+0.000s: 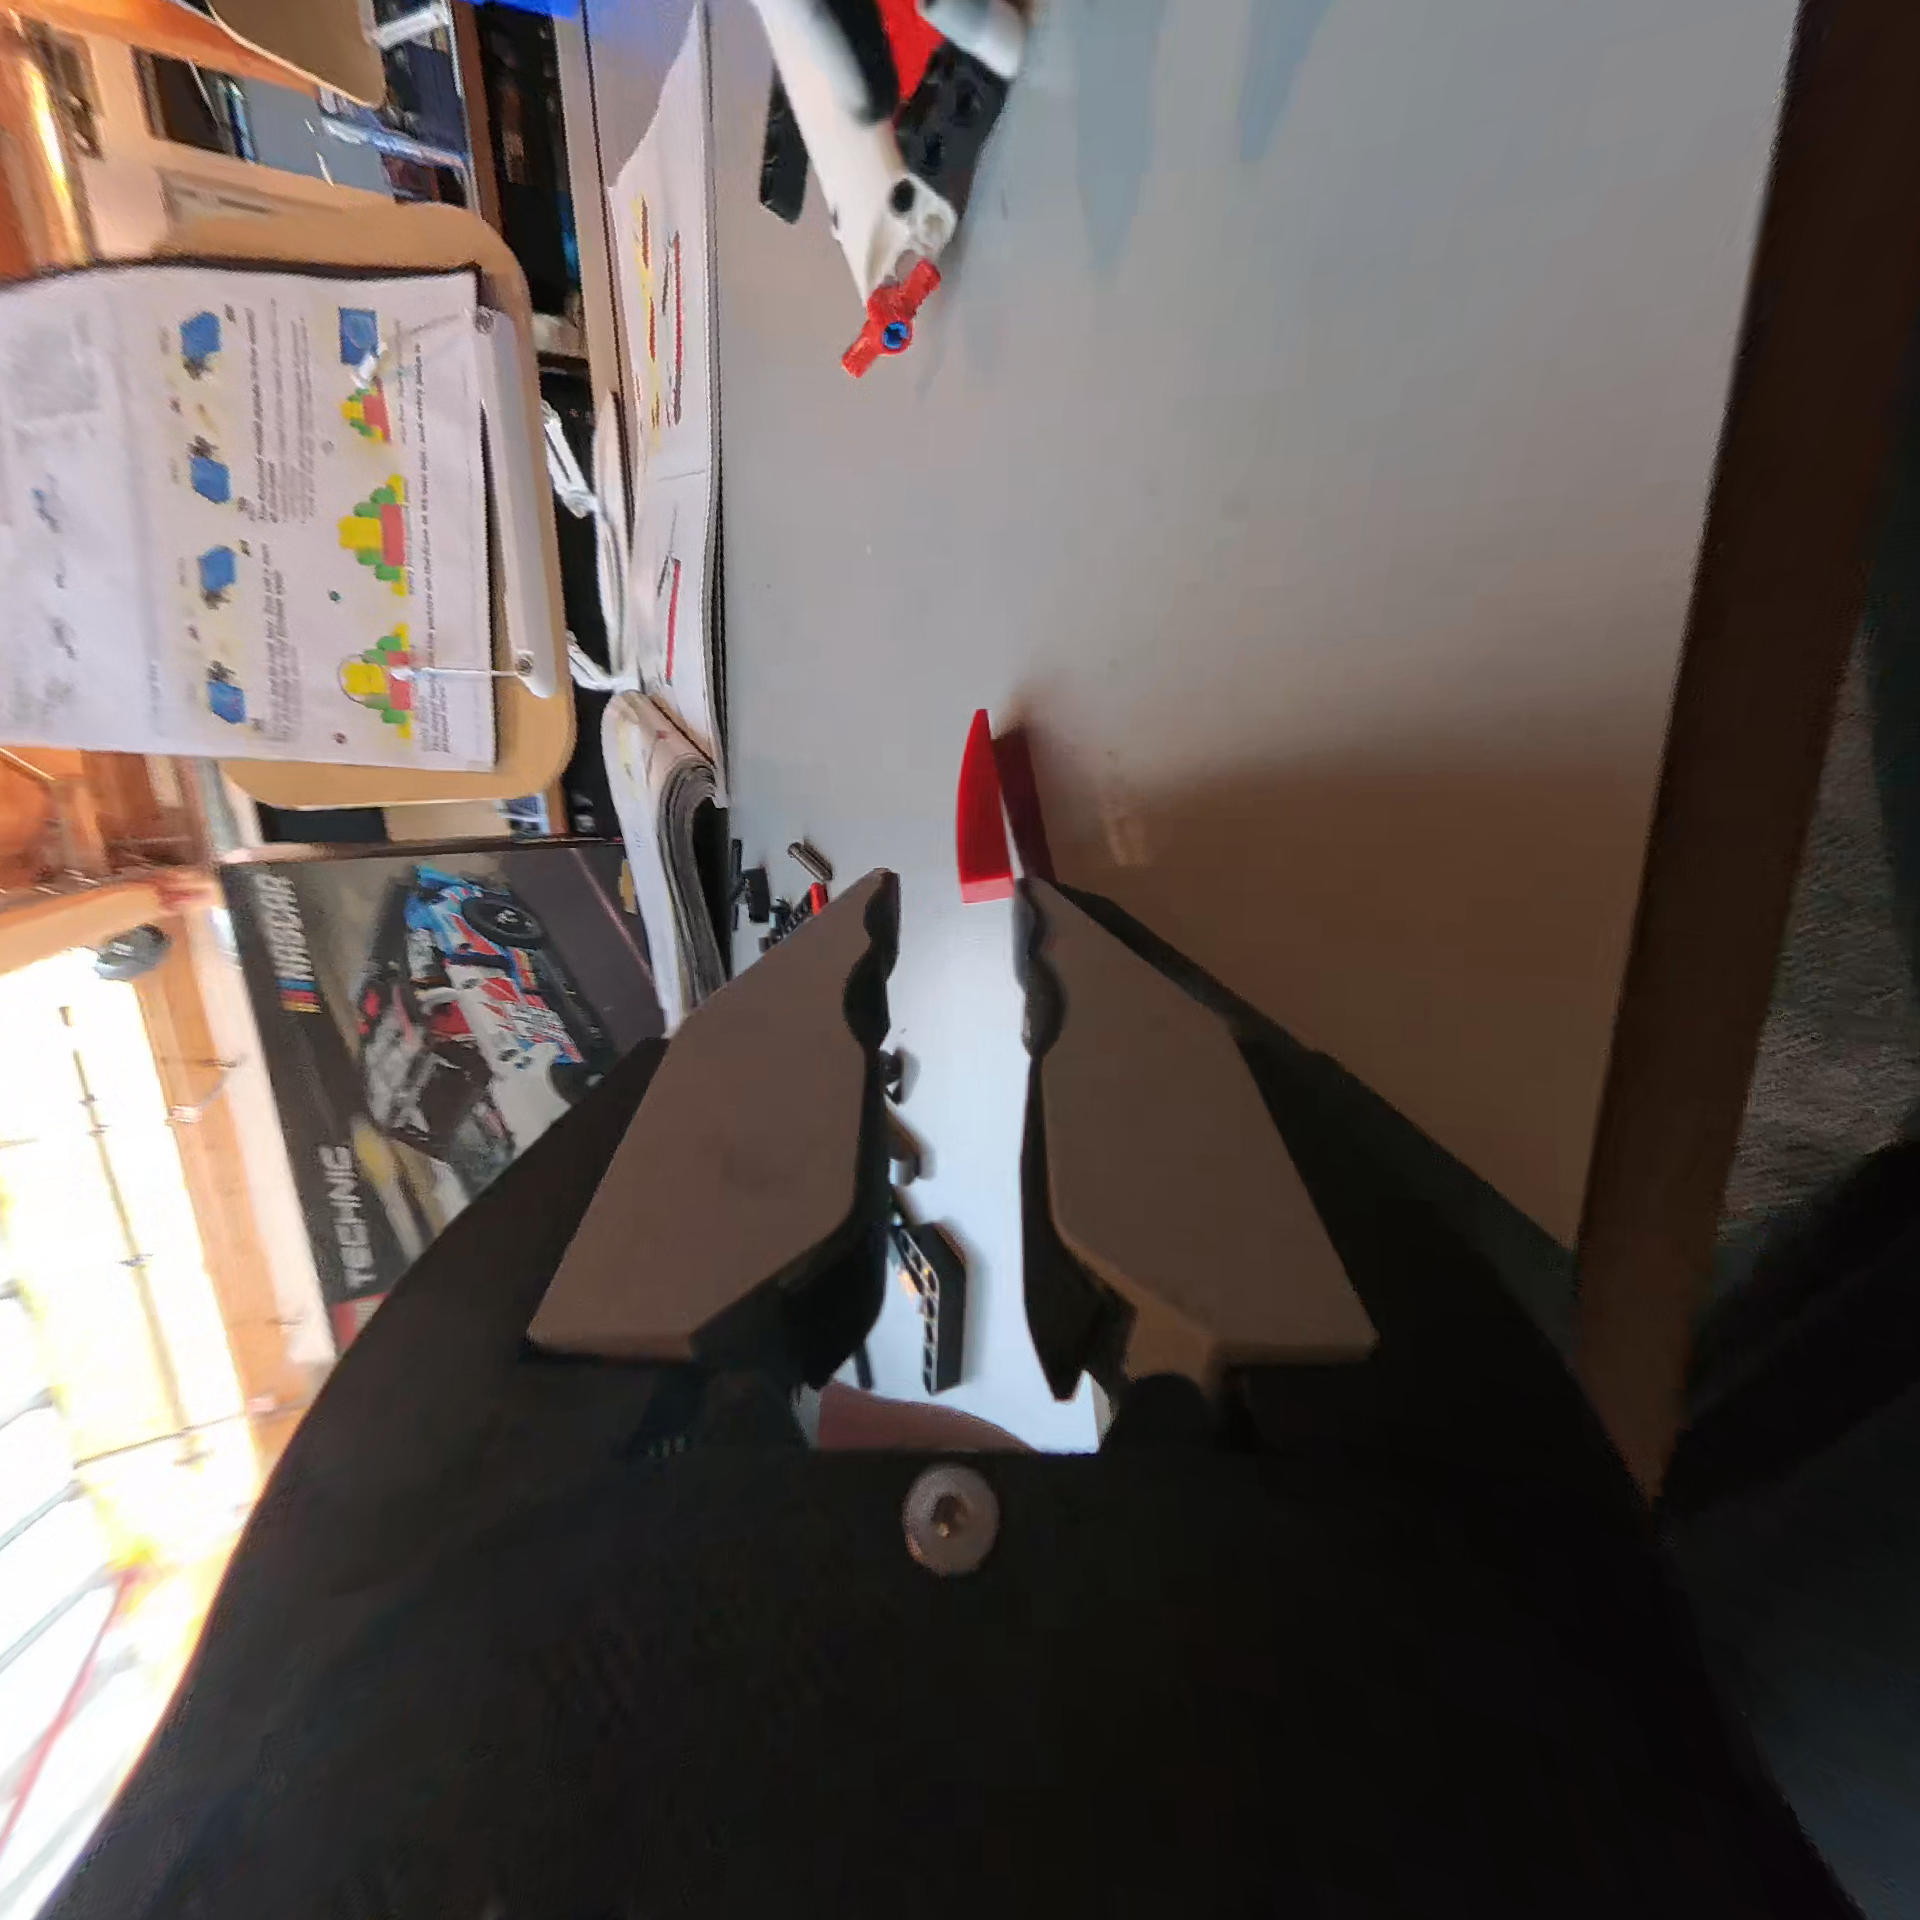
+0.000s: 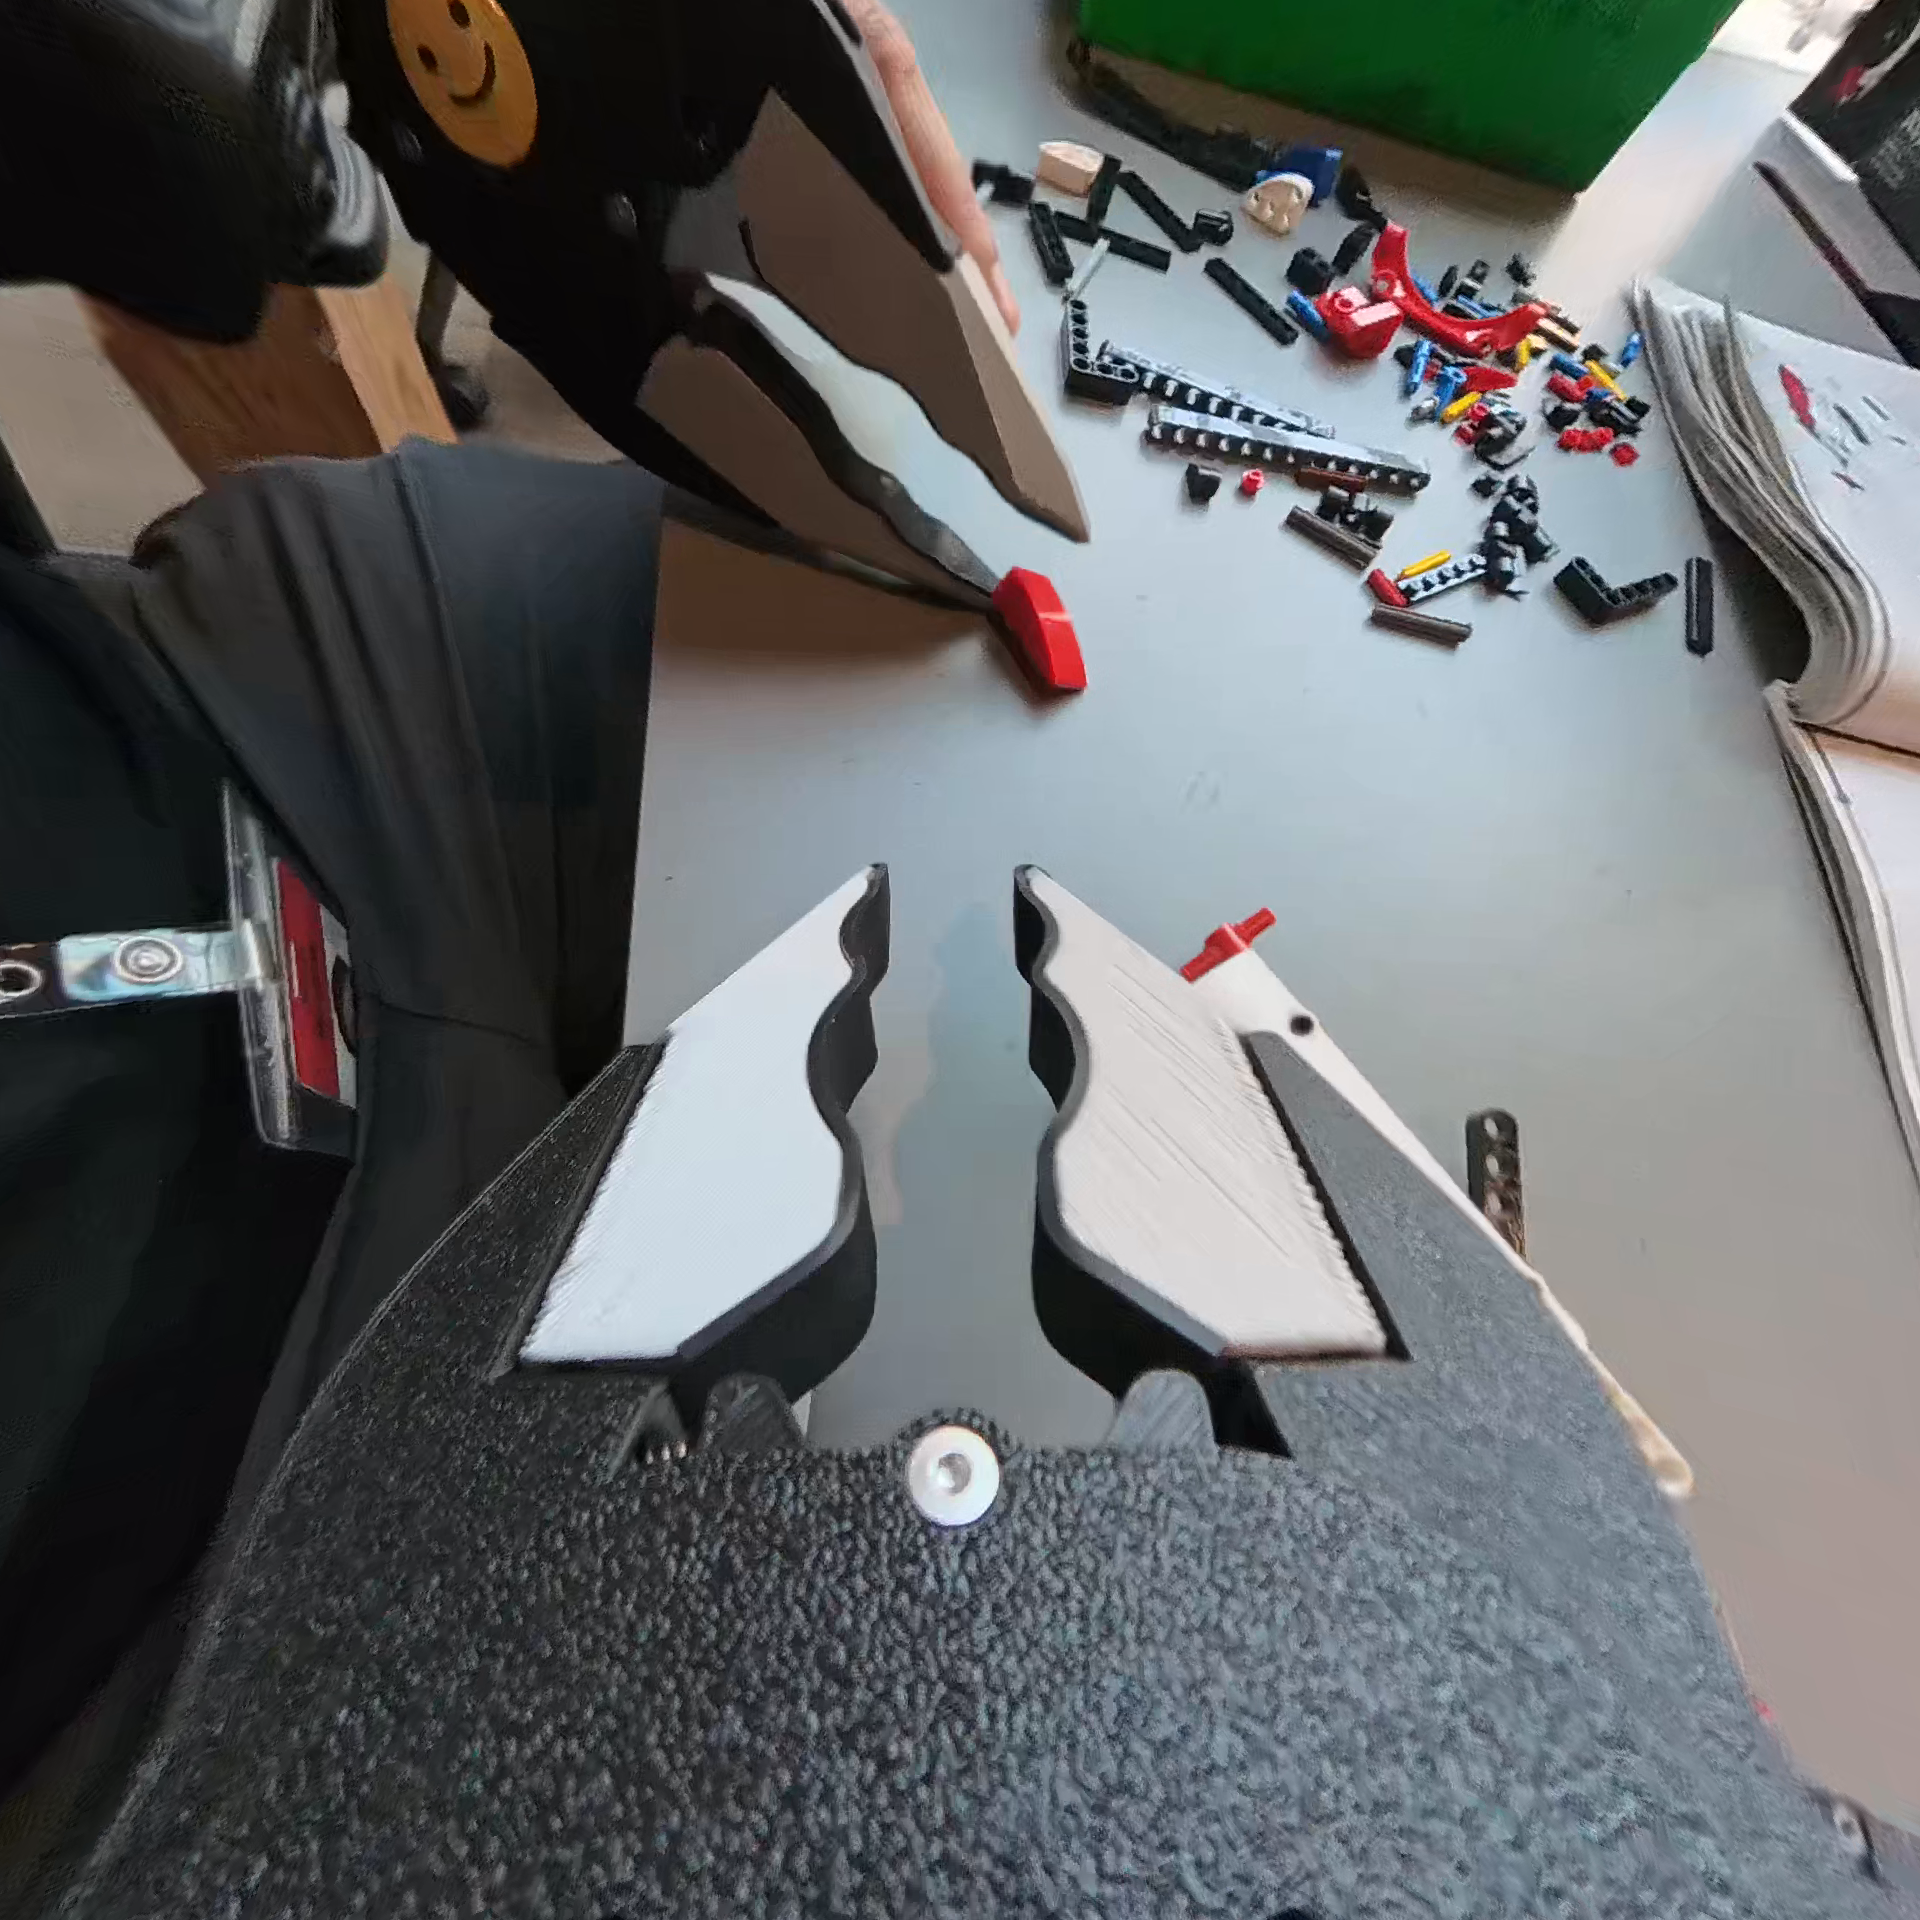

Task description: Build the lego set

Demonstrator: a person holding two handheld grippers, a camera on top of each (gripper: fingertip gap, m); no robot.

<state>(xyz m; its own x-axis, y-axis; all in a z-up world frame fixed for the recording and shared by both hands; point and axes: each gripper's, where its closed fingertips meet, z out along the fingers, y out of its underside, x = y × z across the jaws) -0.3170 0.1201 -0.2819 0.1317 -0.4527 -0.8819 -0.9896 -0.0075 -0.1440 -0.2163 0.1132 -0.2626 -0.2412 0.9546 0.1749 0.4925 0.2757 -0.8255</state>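
A red curved Lego piece point(image 1: 982, 821) lies on the grey table point(image 1: 1299, 520). My left gripper point(image 1: 958, 899) is open, and the piece sits just beyond its fingertips, not between them. In the right wrist view one left fingertip point(image 2: 961, 566) touches the end of the red piece point(image 2: 1039, 629). My right gripper point(image 2: 951, 883) is open and empty, low over the table. A white, red and black Lego assembly point(image 1: 883, 135) lies nearby, ending in a red connector point(image 1: 891, 317). In the right wrist view it is mostly hidden under my right finger, with only its white beam point(image 2: 1273, 1003) and the connector point(image 2: 1226, 940) showing.
A pile of loose Lego pieces point(image 2: 1455, 364) lies at the back, with a green bin point(image 2: 1403, 73) behind it. Open instruction booklets point(image 2: 1787, 499) lie at the right. The set's box point(image 1: 447, 1039) and a paper sheet on a board point(image 1: 260, 509) stand beyond the table. A person in dark clothing point(image 2: 312, 779) is at the left. My hands' fingertips stand some 11 cm from each other.
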